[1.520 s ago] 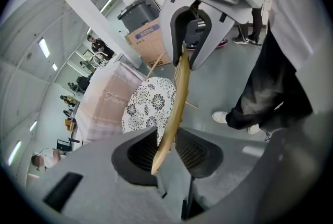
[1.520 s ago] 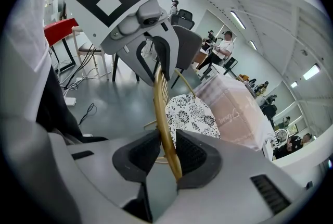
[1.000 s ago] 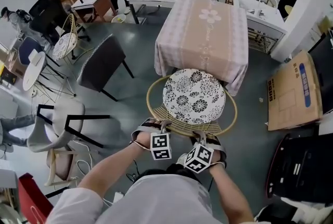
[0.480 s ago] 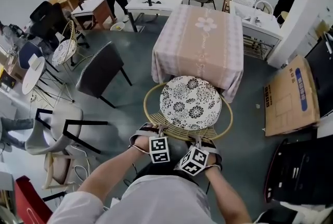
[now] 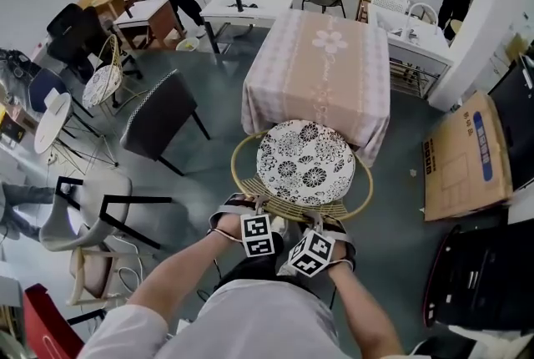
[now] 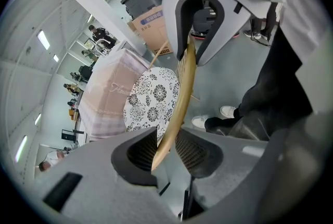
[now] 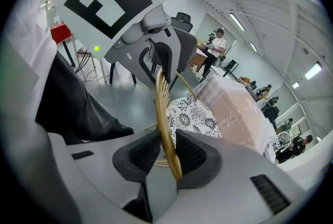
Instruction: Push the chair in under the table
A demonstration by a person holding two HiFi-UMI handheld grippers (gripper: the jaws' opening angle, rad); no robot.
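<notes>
A round rattan chair [image 5: 242,174] with a black-and-white flowered cushion [image 5: 304,163] stands at the near side of the table [image 5: 321,57], which has a pink cloth. The cushion's far edge reaches the cloth's hanging hem. My left gripper [image 5: 254,205] and right gripper [image 5: 321,219] sit side by side on the near backrest rim. In the left gripper view the golden rim [image 6: 182,98] runs between the pads of the left gripper [image 6: 165,147], which is shut on it. The right gripper [image 7: 167,152] clamps the same rim [image 7: 162,108].
A dark grey chair [image 5: 158,111] stands left of the table, and a white chair with a black frame [image 5: 88,203] nearer left. A cardboard box [image 5: 467,157] lies on the floor at right, with black gear [image 5: 484,274] below it. Desks and people fill the back.
Both grippers keep their hold on the rim and the chair stays about where it was. The head view has shifted slightly. A person at the far left desk has bent over.
</notes>
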